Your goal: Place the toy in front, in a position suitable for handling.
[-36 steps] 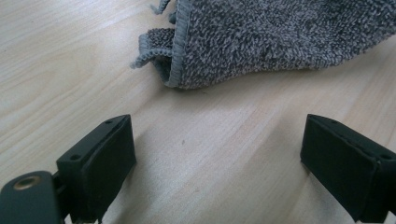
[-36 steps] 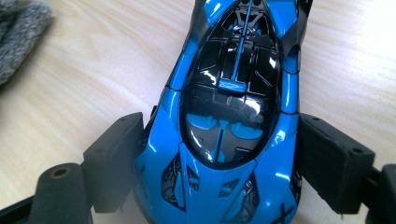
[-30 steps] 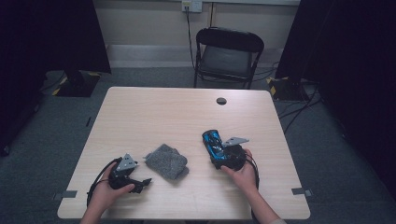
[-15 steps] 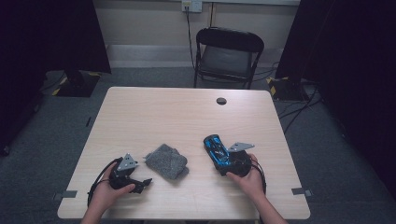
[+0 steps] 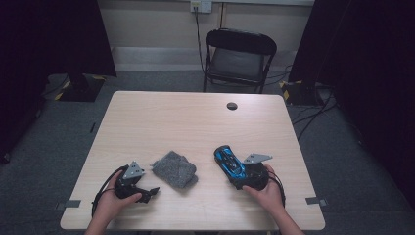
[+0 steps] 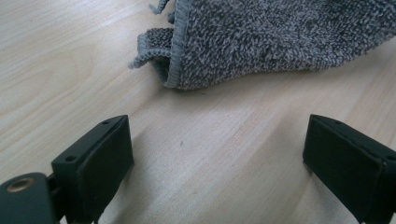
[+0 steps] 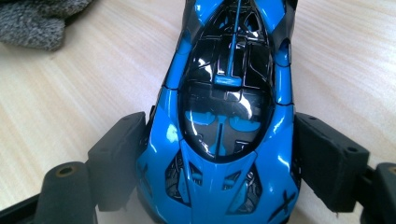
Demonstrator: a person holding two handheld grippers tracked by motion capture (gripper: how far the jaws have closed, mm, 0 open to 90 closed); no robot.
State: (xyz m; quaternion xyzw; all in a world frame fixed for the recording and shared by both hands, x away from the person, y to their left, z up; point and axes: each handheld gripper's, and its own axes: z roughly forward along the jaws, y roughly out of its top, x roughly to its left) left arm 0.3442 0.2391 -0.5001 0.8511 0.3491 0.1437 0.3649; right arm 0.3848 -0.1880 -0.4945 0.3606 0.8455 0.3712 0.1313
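The right hand-held gripper (image 5: 239,172) sits near the front right corner of the surface (image 5: 195,117) with a blue and black toy car (image 5: 229,163) between its jaws. In the right gripper view the car (image 7: 229,107) lies flat on the wood, one end toward the camera, and the two black pads flank its sides at the widest part of the body. The jaws stand wide; the pads sit right against the flanks, so this reads as a grip on the car, though how firmly they press I cannot tell.

The left hand-held gripper (image 5: 147,192) rests near the front left corner, its jaws wide apart with nothing between them. In the left gripper view a folded grey cloth (image 6: 280,42) lies just ahead of the open jaws on bare wood, apart from the pads. From above, the cloth (image 5: 174,169) lies between the two grippers, toward the front edge, apart from the car.

My judgement is that the step in hand is bringing the car over to the cloth, perhaps to wipe or wrap it. The next move calls for the right hand to keep an even hold on the glossy, slippery body while carrying it leftward, and for the left jaws to close on a cloth edge, such as the hemmed fold nearest them.
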